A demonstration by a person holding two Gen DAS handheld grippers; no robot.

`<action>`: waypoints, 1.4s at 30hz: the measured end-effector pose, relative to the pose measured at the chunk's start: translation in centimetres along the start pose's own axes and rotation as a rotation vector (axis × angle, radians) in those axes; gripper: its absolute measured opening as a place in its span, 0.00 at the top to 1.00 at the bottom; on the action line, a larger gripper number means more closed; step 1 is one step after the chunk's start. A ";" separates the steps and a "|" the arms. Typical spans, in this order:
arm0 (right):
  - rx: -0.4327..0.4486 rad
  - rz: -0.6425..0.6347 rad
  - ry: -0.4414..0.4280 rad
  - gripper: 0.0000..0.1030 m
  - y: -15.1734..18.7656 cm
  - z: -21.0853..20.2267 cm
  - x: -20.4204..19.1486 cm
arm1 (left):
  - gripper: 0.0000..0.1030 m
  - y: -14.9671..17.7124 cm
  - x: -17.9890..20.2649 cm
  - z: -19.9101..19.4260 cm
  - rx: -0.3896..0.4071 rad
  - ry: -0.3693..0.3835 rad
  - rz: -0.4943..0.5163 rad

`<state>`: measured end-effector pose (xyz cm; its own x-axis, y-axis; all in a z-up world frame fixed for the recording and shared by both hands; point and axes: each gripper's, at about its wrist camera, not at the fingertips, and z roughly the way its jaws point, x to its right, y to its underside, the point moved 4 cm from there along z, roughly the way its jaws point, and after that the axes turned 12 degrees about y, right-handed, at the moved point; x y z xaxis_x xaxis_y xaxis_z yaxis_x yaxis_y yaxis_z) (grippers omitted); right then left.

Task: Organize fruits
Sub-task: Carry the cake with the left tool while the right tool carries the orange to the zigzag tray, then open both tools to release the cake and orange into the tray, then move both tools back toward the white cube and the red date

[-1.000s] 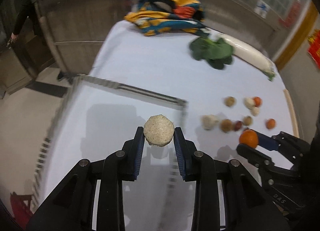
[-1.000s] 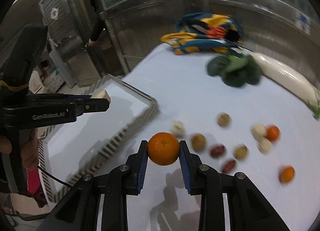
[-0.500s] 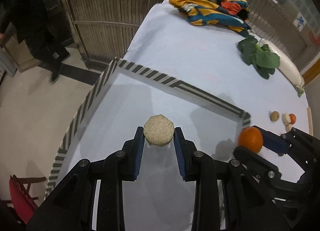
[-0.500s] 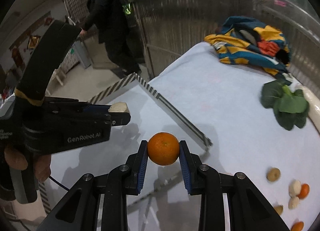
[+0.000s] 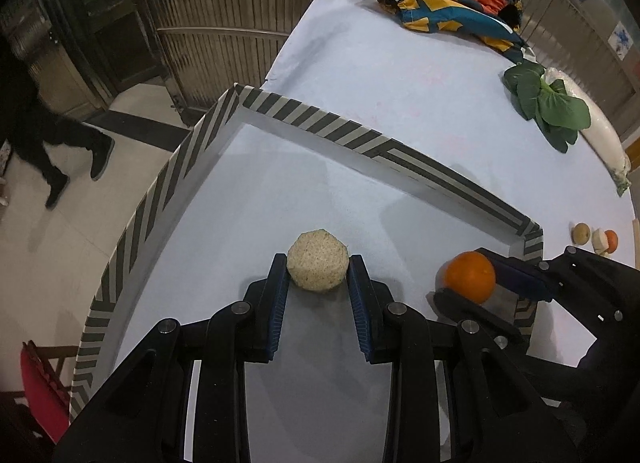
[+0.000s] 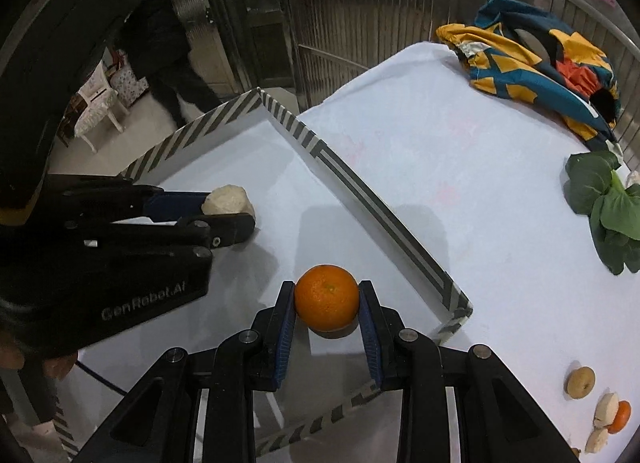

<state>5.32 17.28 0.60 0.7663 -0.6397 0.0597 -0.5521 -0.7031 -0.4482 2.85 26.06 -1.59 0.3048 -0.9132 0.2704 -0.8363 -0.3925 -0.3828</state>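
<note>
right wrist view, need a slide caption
Right hand-held gripper holds an orange over the striped-rim tray.

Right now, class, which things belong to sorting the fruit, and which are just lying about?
Belongs:
orange in right claw
beige fruit in left claw
striped tray
loose fruits

Lying about:
jacket
leafy greens
white radish

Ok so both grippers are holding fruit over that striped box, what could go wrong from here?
1. The orange is round and sits close to the striped box corner; let go from any height, it may roll or bounce toward the wall.
2. The left gripper with the beige fruit and the right gripper are close together, so they might bump on release.
</note>
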 end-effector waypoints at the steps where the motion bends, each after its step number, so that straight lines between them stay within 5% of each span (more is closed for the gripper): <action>1: -0.001 -0.004 0.006 0.71 0.0 0.1 -0.1 | 0.72 0.0 0.0 0.0 0.001 0.002 -0.001; 3: 0.002 0.001 0.006 0.71 -0.2 0.3 -0.1 | 0.70 0.1 -0.2 -0.1 0.003 0.017 -0.009; 7: 0.024 0.057 -0.042 0.64 -0.3 -0.1 0.2 | 0.45 0.3 -0.8 -0.9 0.015 0.018 -0.022; 9: 0.051 0.082 -0.053 0.58 -0.3 -1.1 0.6 | 0.40 0.4 -1.1 -1.8 0.038 0.021 -0.029; 20: 0.127 0.214 -0.019 0.55 2.9 -7.3 3.9 | 0.40 1.5 3.2 -5.4 0.083 0.075 0.035; 31: 0.109 0.330 0.075 0.55 9.4 -10.7 9.4 | 0.40 4.7 11.2 -5.5 0.050 0.172 0.130; 42: 0.076 0.376 0.128 0.55 14.3 -12.7 13.4 | 0.40 7.0 15.3 -5.9 0.053 0.209 0.150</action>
<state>3.49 -5.27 6.33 0.4656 -0.8849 -0.0126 -0.7564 -0.3905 -0.5247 -1.03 9.97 5.04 0.0743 -0.9214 0.3814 -0.8384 -0.2648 -0.4764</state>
